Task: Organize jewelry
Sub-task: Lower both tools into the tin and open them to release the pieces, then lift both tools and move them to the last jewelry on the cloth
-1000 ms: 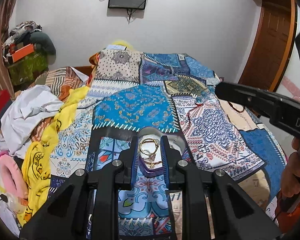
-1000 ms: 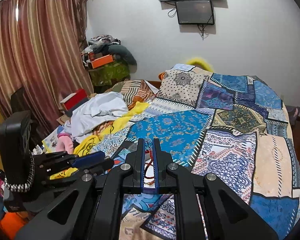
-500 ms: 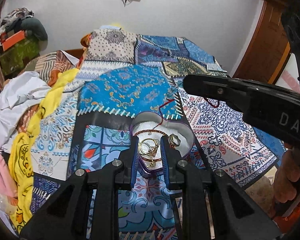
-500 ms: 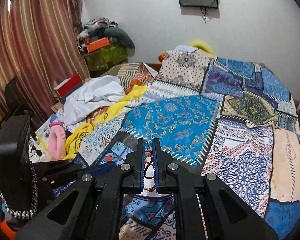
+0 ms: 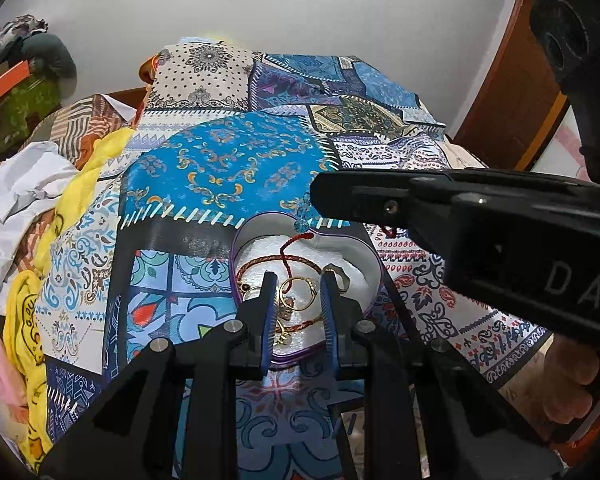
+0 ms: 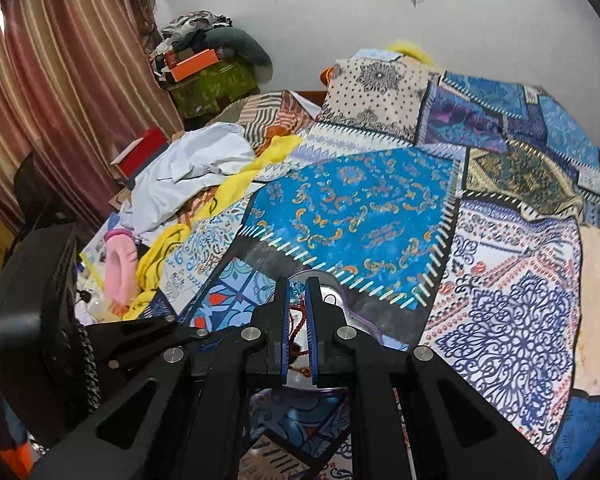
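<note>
Left wrist view: the left gripper (image 5: 298, 296) is spread over a heart-shaped box (image 5: 374, 264) of gold rings (image 5: 300, 300). A red cord (image 5: 290, 248) is pinched by the right gripper (image 6: 297, 306) above it.

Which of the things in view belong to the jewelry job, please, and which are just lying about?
Part of the job:
heart-shaped box
gold rings
red cord bracelet
left hand-held gripper
right hand-held gripper

Just lying about:
patchwork bedspread
white cloth
yellow scarf
pink item
</note>
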Tool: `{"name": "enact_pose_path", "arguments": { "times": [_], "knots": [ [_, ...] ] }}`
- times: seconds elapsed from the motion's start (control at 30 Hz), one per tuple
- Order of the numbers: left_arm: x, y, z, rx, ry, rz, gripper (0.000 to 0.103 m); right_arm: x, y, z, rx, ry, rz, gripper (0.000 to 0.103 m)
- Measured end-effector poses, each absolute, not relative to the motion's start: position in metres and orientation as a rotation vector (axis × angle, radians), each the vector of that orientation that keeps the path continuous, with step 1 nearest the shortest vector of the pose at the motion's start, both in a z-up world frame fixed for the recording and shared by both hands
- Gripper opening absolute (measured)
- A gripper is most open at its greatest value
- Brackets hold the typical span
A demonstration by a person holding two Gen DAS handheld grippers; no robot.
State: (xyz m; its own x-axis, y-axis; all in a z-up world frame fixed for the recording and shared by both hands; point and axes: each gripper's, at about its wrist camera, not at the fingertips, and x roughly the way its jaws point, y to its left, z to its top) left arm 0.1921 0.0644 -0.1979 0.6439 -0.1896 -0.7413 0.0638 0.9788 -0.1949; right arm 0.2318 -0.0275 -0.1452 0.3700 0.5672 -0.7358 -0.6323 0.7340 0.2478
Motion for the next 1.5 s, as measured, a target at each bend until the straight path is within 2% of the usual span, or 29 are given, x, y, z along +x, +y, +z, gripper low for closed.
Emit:
{"name": "enact_pose_path", "arguments": {
  "times": [0.23, 0.27, 0.4, 0.63, 0.77, 1.03, 1.5],
  "knots": [
    [0.190, 0.064, -0.193, -0.157, 0.861, -0.135, 0.021, 0.232, -0.033, -0.142, -0.053, 0.931, 0.782, 0.007],
    [0.190, 0.065, -0.192, -0.157, 0.861, -0.133, 0.022, 0.231, -0.033, -0.140, -0.056, 0.929, 0.783, 0.009],
    [0.187, 0.066, -0.187, -0.152, 0.851, -0.119, 0.035, 0.224, -0.039, -0.133, -0.063, 0.901, 0.769, 0.030],
    [0.177, 0.063, -0.169, -0.140, 0.821, -0.106, 0.036, 0.213, -0.057, -0.113, -0.072, 0.833, 0.729, 0.031],
    [0.170, 0.061, -0.153, -0.139, 0.789, -0.093, 0.040, 0.205, -0.077, -0.099, -0.074, 0.780, 0.686, 0.031],
    [0.158, 0.043, -0.123, -0.118, 0.727, -0.106, 0.043, 0.196, -0.123, -0.081, -0.074, 0.707, 0.586, 0.031],
    [0.169, -0.020, -0.124, -0.058, 0.758, -0.213, 0.046, 0.197, -0.194, -0.111, -0.063, 0.794, 0.464, 0.031]
  ]
}}
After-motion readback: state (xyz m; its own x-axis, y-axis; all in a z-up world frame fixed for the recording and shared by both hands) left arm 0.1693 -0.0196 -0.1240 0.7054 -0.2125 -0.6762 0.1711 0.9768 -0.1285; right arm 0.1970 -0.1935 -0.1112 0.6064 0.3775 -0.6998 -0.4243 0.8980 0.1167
